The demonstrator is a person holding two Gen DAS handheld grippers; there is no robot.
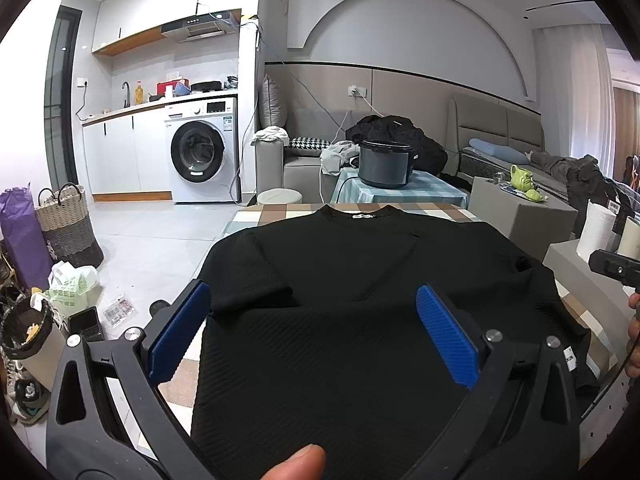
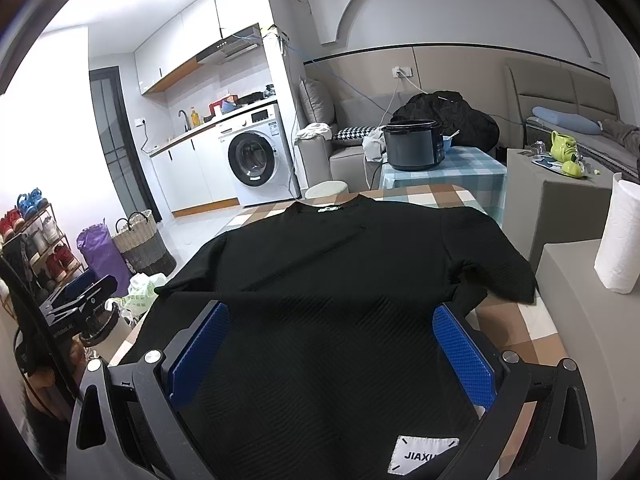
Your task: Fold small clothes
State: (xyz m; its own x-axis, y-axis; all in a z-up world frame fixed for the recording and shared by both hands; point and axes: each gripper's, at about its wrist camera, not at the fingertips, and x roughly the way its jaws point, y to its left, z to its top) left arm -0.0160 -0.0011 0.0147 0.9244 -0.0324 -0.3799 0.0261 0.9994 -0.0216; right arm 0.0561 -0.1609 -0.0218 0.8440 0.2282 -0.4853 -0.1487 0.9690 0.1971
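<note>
Both the left gripper (image 1: 312,312) and right gripper (image 2: 332,328) hover with jaws spread wide; a thumb (image 1: 298,462) shows behind the left jaws.

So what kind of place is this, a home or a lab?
Most likely a small lived-in flat, kitchen and living room in one. A front-loading washing machine sits under the kitchen counter, a grey sofa lines the wall, and a black T-shirt lies spread on a checked table.

washing machine (image 1: 202,148), rice cooker (image 1: 385,163), wicker basket (image 1: 68,226), paper towel roll (image 2: 619,236), green teapot (image 2: 563,147)
</note>
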